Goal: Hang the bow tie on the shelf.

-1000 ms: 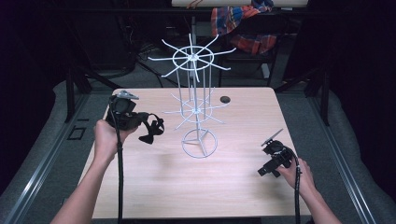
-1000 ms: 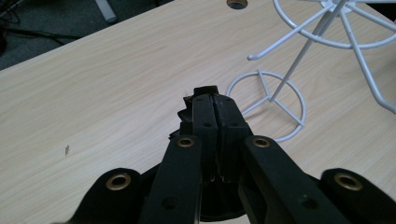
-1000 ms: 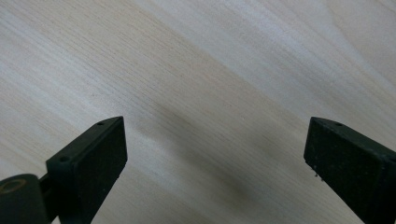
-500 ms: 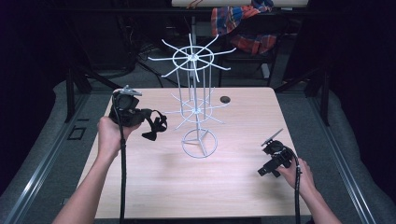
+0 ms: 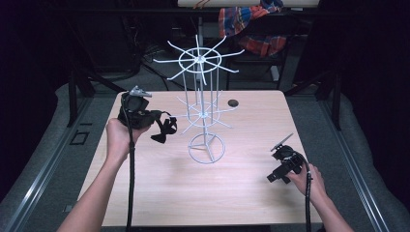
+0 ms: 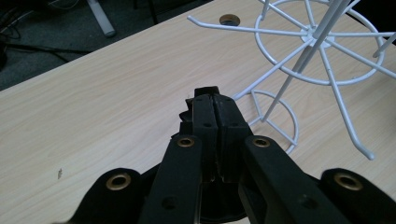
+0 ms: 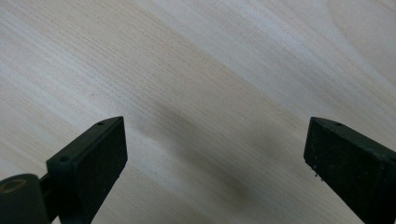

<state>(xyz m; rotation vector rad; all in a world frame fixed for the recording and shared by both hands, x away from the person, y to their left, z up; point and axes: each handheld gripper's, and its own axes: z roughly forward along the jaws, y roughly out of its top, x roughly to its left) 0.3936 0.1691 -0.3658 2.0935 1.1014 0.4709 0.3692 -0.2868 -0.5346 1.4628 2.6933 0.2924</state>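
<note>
The left gripper [image 5: 164, 130] hangs over the table's [image 5: 159, 203] left half, clenched on a small black clip [image 6: 205, 93], just beside the white wire rack [image 5: 205, 121] at the centre; the right gripper [image 5: 275, 176] rests near the right edge, jaws spread wide and empty.

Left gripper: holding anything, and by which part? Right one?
The left gripper is shut on a small black object, pinched at one edge; what it is cannot be told. The right gripper is open, holding nothing.

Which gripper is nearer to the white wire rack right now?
Left. The left gripper hangs just beside the white wire rack, at the height of its lower ring of hooks. The right gripper rests low over the table, well off to the rack's other side.
</note>
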